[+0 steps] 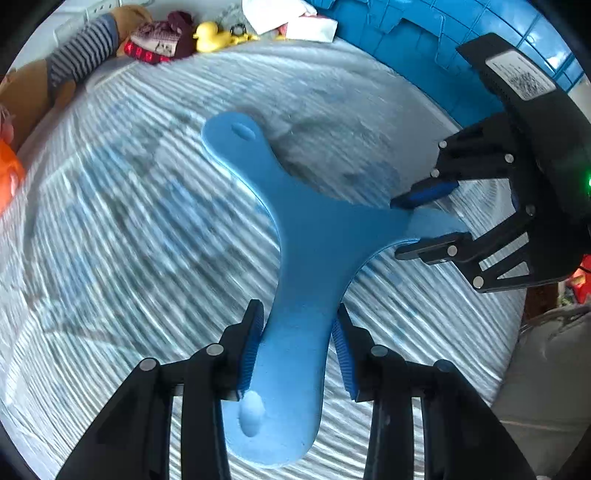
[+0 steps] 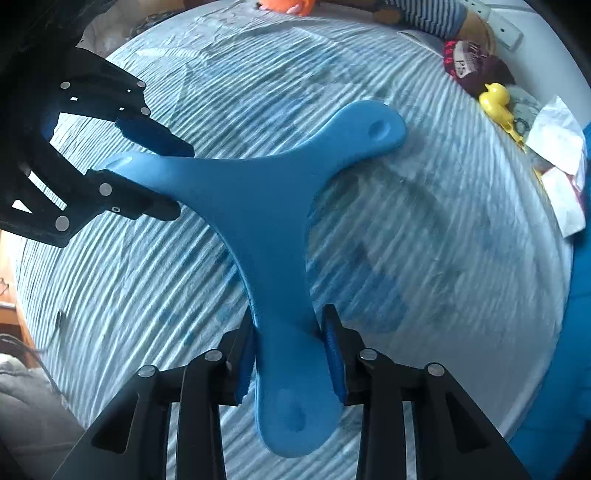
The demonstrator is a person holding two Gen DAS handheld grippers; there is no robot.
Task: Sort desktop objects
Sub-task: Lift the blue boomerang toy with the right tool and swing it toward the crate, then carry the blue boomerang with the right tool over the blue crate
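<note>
A blue three-armed foam boomerang (image 1: 306, 236) is held above the striped blue-white tablecloth (image 1: 129, 240). My left gripper (image 1: 297, 325) is shut on one arm of it, pads pressed on both edges. My right gripper (image 1: 406, 225) is shut on a second arm at the right of the left wrist view. In the right wrist view the boomerang (image 2: 258, 199) runs from my right gripper (image 2: 288, 328) up to the left gripper (image 2: 181, 181). The third arm, with an oval hole, points free.
At the table's far edge lie a yellow rubber duck (image 1: 208, 36), a dark red plush toy (image 1: 162, 40), a striped plush limb (image 1: 83, 48) and white papers (image 1: 291, 18). A blue bin (image 1: 424, 40) stands at the back right. An orange object (image 1: 9, 177) sits at the left.
</note>
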